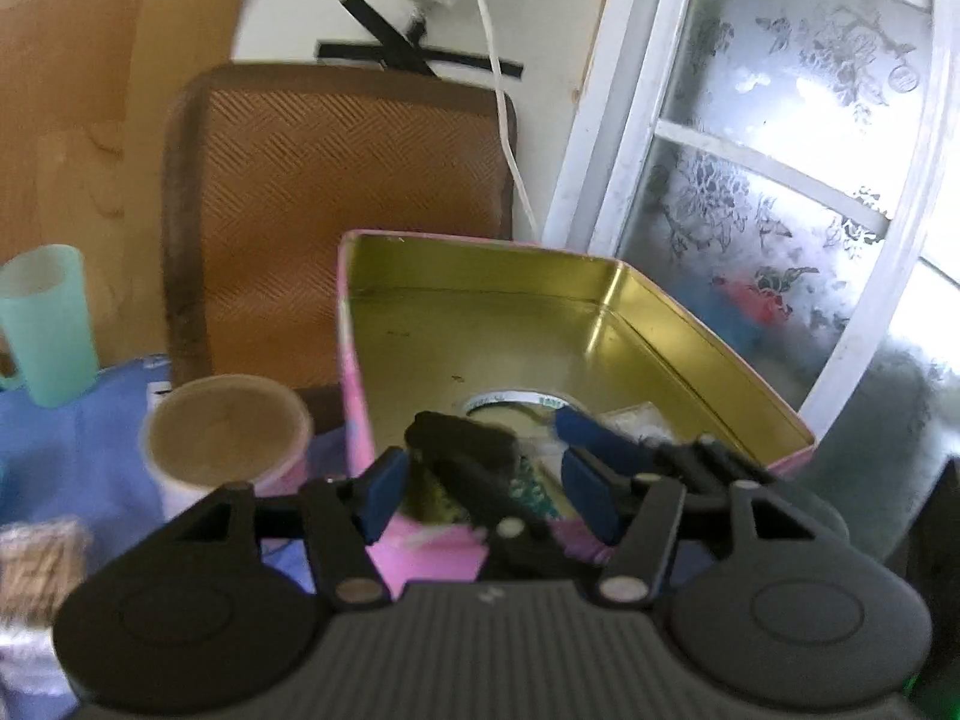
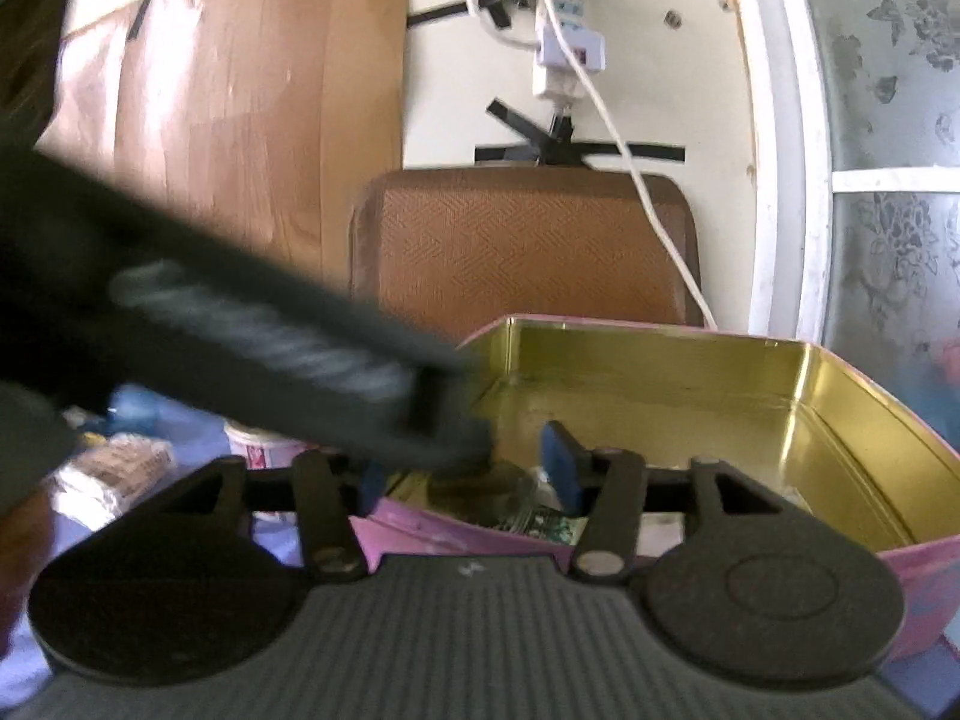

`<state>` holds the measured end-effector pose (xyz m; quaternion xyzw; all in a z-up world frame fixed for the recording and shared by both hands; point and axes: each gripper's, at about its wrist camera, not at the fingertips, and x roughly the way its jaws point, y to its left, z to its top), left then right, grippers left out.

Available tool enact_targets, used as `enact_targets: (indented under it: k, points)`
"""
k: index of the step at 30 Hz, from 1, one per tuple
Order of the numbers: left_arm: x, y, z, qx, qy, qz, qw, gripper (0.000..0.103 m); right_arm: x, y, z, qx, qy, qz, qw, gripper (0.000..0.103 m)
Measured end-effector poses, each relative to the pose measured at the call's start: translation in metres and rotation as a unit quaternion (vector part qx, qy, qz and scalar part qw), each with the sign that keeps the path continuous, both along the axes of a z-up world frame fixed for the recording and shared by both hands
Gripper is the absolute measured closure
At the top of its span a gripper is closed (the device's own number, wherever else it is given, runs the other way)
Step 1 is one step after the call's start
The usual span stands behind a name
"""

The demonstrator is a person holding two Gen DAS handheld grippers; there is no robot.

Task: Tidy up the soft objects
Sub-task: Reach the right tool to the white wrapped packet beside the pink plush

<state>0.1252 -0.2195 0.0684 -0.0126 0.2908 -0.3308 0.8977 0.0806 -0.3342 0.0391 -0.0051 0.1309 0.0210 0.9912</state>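
An open pink tin with a gold inside stands on a blue cloth; it also shows in the right wrist view. In it lie a tape roll, a clear packet and a green patterned soft item. My left gripper is open at the tin's near wall. My right gripper is open over the tin's near left corner. The other gripper crosses each view: blue pads reach into the tin, and a blurred dark body comes from the left.
A paper cup stands left of the tin, a teal cup farther left, and wrapped packets at the near left. A brown woven cushion leans on the wall behind. A frosted window is to the right.
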Motion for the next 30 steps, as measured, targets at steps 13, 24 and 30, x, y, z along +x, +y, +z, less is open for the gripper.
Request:
enact_targets:
  k: [13, 24, 30]
  points:
    - [-0.078, 0.196, -0.025, -0.056, 0.008, 0.156, 0.9861, 0.028, -0.033, 0.031, 0.013, 0.033, -0.015, 0.089, 0.995, 0.041]
    - [-0.097, 0.309, -0.058, -0.090, 0.001, 0.348, 0.9330, 0.025, -0.004, 0.183, 0.021, -0.012, 0.076, 0.262, 0.962, 0.039]
    - [-0.116, 0.325, -0.057, -0.139, -0.046, 0.402, 0.9038, 0.012, 0.010, 0.246, 0.011, -0.059, 0.087, 0.276, 0.955, 0.021]
